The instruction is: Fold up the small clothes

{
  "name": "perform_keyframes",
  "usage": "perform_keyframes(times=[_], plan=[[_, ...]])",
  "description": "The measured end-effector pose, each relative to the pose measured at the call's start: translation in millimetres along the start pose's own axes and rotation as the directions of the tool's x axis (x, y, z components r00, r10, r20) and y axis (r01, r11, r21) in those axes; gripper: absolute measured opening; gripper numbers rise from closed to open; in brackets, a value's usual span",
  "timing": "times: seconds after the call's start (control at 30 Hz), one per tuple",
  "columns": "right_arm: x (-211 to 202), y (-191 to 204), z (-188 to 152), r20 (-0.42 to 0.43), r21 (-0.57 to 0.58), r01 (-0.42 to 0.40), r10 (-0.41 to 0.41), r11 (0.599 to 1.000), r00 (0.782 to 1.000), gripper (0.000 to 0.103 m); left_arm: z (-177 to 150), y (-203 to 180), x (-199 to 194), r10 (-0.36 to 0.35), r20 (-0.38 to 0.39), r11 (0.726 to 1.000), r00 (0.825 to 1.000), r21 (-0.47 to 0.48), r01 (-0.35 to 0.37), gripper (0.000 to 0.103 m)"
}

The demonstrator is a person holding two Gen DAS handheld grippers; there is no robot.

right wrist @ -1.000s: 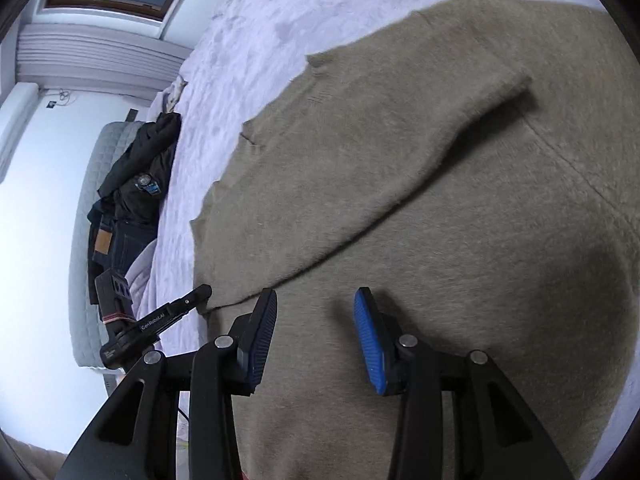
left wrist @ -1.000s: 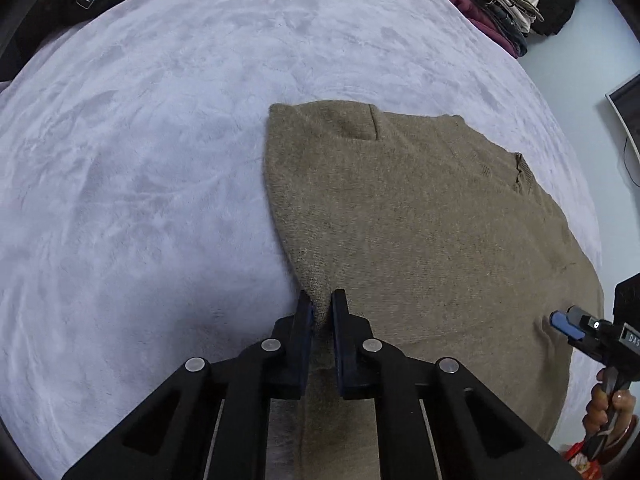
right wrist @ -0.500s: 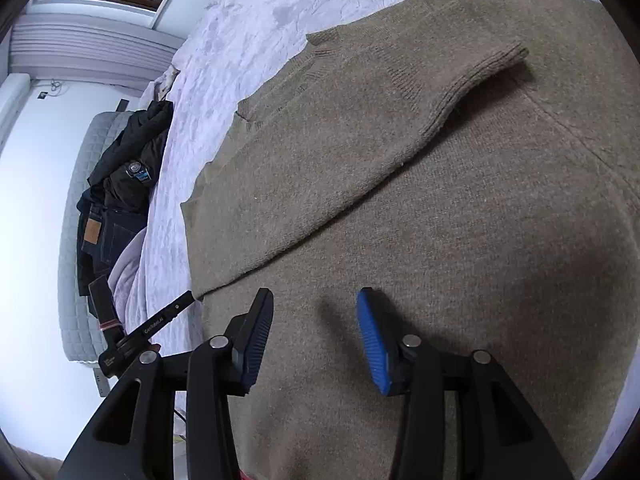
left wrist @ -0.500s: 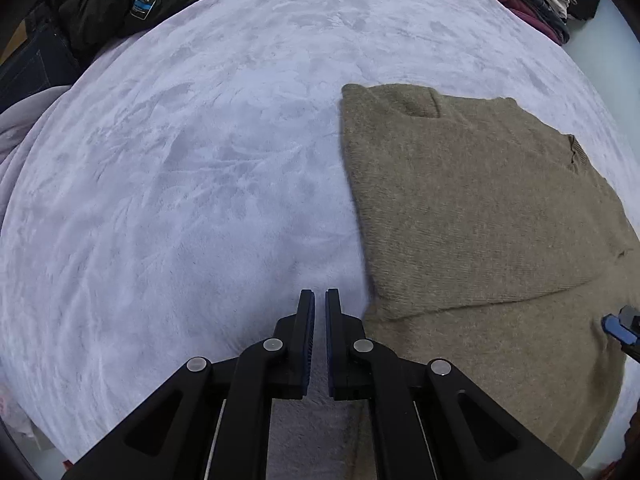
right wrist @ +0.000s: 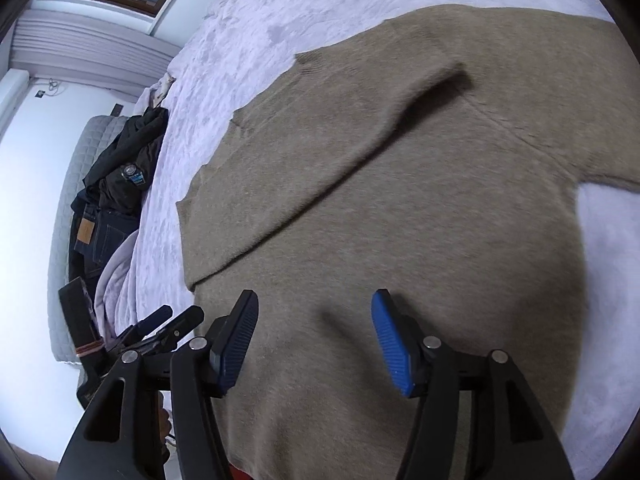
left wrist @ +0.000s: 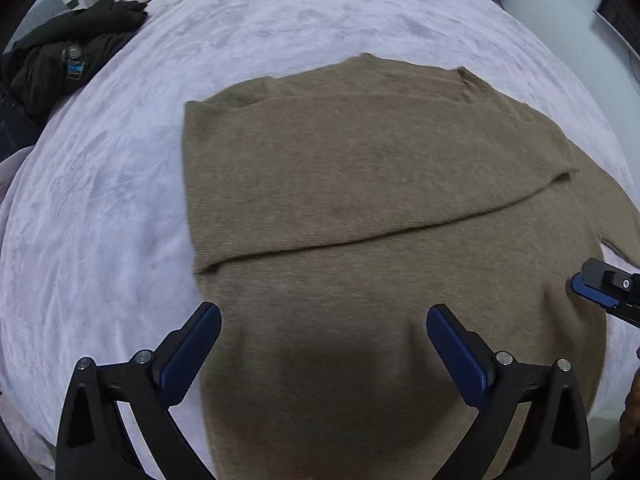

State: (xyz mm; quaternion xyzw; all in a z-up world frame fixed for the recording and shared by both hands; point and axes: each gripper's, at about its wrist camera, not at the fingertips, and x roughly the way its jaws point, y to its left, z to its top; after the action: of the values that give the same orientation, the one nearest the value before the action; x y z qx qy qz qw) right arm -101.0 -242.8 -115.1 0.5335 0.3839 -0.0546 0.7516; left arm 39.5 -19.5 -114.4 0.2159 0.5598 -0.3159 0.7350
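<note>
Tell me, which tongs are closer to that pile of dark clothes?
Left. The left tongs hang over the sweater's edge nearest the dark clothes; the right tongs sit farther across it.

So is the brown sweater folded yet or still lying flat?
Partly folded. One sleeve of the brown sweater lies across its body, leaving a diagonal edge. The other sleeve still extends sideways on the bedspread.

Sweater (left wrist: 360, 208) on bed (left wrist: 100, 208), dark clothes (left wrist: 68, 56) far left
</note>
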Motion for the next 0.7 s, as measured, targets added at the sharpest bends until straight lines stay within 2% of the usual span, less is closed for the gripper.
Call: perform_keyframes(times=[0.1, 0.17, 0.37, 0.4, 0.43, 0.47, 0.5, 0.57, 0.63, 0.7], plan=[[-13, -19, -3, 0.023, 0.037, 0.017, -0.018, 0.999, 1.000, 0.063, 2, -26, 7, -0.033, -0.024, 0.999, 0.999, 0.040, 0.034, 0.103], [-21, -30, 4, 0.049, 0.062, 0.011, -0.014, 0.998, 0.999, 0.063, 5, -40, 6, -0.041, -0.007, 0.998, 0.999, 0.047, 0.041, 0.103], [-20, -64, 74, 0.199, 0.203, -0.112, 0.071, 0.973, 0.977, 0.063, 24, -72, 6, -0.066, 0.026, 0.997, 0.997, 0.030, 0.065, 0.103], [-16, -69, 83, 0.209, 0.225, -0.129, 0.081, 0.966, 0.974, 0.059, 27, -76, 5, -0.064, 0.035, 0.998, 0.997, 0.027, 0.063, 0.103], [-10, -73, 93, 0.215, 0.245, -0.138, 0.085, 0.960, 0.973, 0.035, 29, -79, 3, -0.060, 0.045, 0.998, 0.997, 0.024, 0.059, 0.103], [-7, -76, 101, 0.209, 0.255, -0.132, 0.079, 0.958, 0.975, 0.015, 31, -81, 1, -0.053, 0.057, 0.998, 0.997, 0.020, 0.052, 0.103], [-5, -76, 106, 0.198, 0.253, -0.114, 0.064, 0.961, 0.978, 0.007, 33, -83, 0, -0.049, 0.066, 0.999, 0.997, 0.013, 0.048, 0.103], [-6, -71, 108, 0.182, 0.193, -0.041, 0.005, 0.980, 0.983, 0.007, 37, -84, 3, -0.059, 0.062, 0.998, 0.996, -0.006, 0.059, 0.103], [2, -67, 107, 0.132, 0.101, 0.083, -0.096, 0.991, 0.987, 0.007, 40, -84, 13, -0.081, 0.028, 0.996, 0.996, -0.025, 0.082, 0.103], [6, -70, 102, 0.109, 0.052, 0.112, -0.117, 0.992, 0.987, 0.006, 41, -86, 25, -0.037, -0.017, 0.999, 0.999, -0.033, 0.036, 0.103]])
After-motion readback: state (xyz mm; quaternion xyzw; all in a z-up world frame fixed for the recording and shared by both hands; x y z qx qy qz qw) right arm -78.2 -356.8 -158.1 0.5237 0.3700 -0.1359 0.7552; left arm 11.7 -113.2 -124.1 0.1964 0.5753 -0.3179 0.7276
